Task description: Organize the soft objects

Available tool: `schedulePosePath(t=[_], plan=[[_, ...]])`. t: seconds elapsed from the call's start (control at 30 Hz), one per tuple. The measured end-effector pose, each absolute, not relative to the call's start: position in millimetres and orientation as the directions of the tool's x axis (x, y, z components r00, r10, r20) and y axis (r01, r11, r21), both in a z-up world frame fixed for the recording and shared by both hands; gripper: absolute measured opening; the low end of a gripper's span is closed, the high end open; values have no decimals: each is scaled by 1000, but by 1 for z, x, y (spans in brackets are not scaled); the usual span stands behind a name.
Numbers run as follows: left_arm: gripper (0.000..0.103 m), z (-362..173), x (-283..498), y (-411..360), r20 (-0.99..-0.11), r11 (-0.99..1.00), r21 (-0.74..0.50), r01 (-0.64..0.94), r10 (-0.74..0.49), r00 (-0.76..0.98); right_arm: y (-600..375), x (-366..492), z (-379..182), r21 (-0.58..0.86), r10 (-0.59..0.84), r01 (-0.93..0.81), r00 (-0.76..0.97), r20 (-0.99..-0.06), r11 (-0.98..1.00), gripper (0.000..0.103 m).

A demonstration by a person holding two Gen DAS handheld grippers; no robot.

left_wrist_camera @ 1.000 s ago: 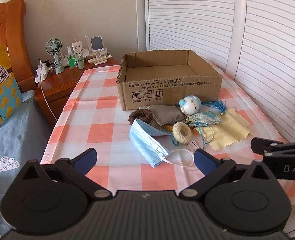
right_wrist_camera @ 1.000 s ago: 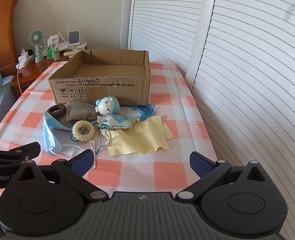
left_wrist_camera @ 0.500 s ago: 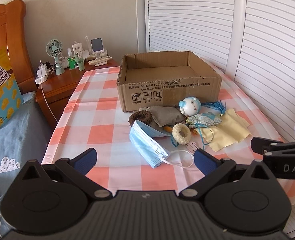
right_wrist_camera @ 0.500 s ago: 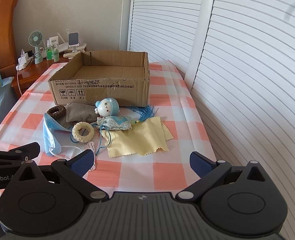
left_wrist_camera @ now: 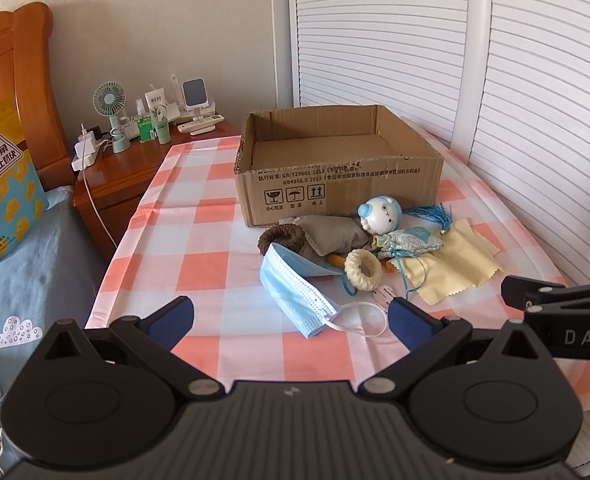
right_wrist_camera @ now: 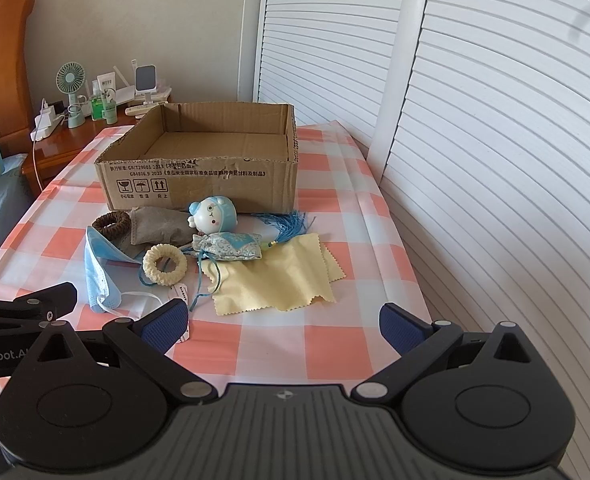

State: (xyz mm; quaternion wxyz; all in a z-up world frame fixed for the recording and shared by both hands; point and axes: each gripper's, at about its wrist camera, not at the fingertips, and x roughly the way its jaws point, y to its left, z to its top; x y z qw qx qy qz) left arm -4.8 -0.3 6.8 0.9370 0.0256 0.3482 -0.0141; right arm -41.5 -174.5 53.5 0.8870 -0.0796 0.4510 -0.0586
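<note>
Change: nothing has shifted; both tools and every item match the earlier frames.
Left tool [left_wrist_camera: 291,320]: fingers spread wide, holding nothing, low over the near table edge.
Face mask [left_wrist_camera: 295,288]: nearest item, straight ahead of the left tool; long axis slants from far left to near right, ear loop trailing right.
Pile: brown hair tie [left_wrist_camera: 282,237], grey pouch [left_wrist_camera: 335,232], cream ring [left_wrist_camera: 363,270], doll head [left_wrist_camera: 379,214], blue sachet [left_wrist_camera: 409,240], yellow cloth [right_wrist_camera: 279,276].
Box [right_wrist_camera: 203,176]: empty, open-topped, just behind the pile.
Right tool [right_wrist_camera: 283,322]: fingers spread wide, holding nothing; yellow cloth straight ahead.
Clearance: bare checked table [left_wrist_camera: 199,240] left of the mask; louvred doors close on the right.
</note>
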Motion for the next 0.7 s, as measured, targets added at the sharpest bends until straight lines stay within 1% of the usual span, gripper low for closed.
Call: schedulePosePath(t=[0.7], plan=[[102, 10, -4, -2, -649, 997, 47, 53, -9, 761, -175, -41, 51, -209, -186, 31, 591, -785, 977, 103]])
